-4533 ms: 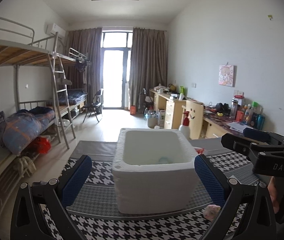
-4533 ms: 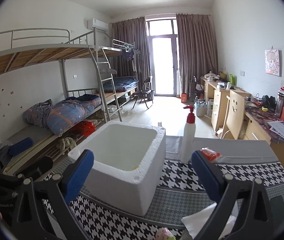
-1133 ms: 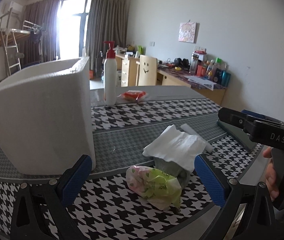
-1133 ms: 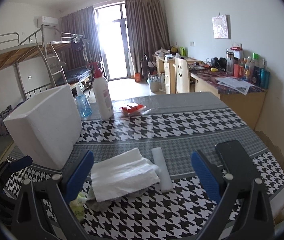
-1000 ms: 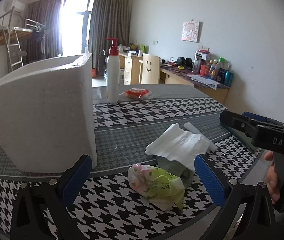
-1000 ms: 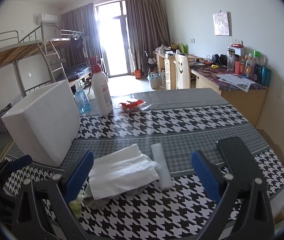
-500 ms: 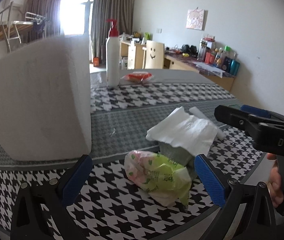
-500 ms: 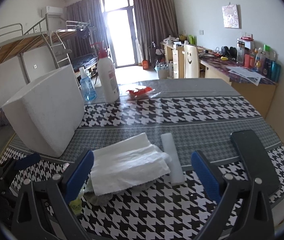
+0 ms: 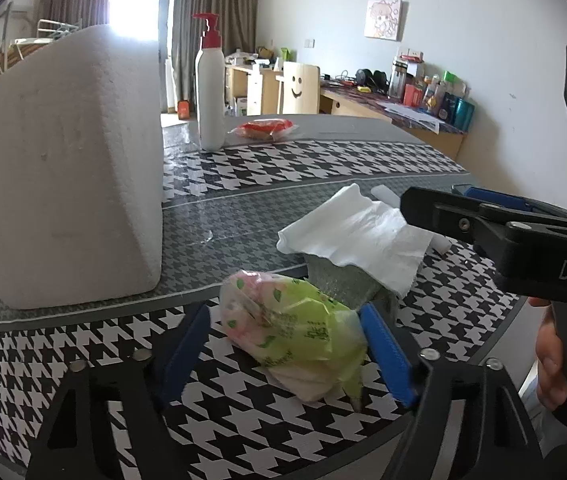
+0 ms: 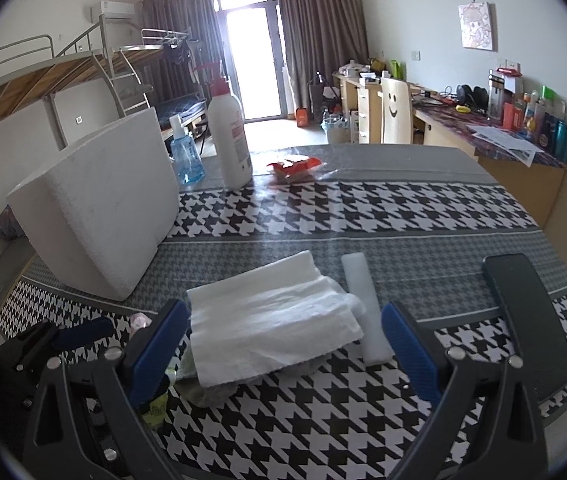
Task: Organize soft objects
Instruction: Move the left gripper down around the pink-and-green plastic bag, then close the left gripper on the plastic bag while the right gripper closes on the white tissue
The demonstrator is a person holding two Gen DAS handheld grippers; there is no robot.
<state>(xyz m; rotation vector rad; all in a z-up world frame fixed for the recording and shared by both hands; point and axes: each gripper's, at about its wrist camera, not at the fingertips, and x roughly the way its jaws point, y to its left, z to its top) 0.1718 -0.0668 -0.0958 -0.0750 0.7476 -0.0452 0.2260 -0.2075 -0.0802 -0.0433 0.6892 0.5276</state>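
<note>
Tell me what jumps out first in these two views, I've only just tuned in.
The green and pink plastic packet on the houndstooth table lies between the pads of the left gripper, whose jaws have just been closing. Behind it white tissue drapes a grey block, framed by the open right gripper. The big white foam box stands left.

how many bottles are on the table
2. A white pump bottle with a red top stands beyond the foam box's far corner. A small blue spray bottle stands just left of it, against the box. More could be hidden behind the box.
</note>
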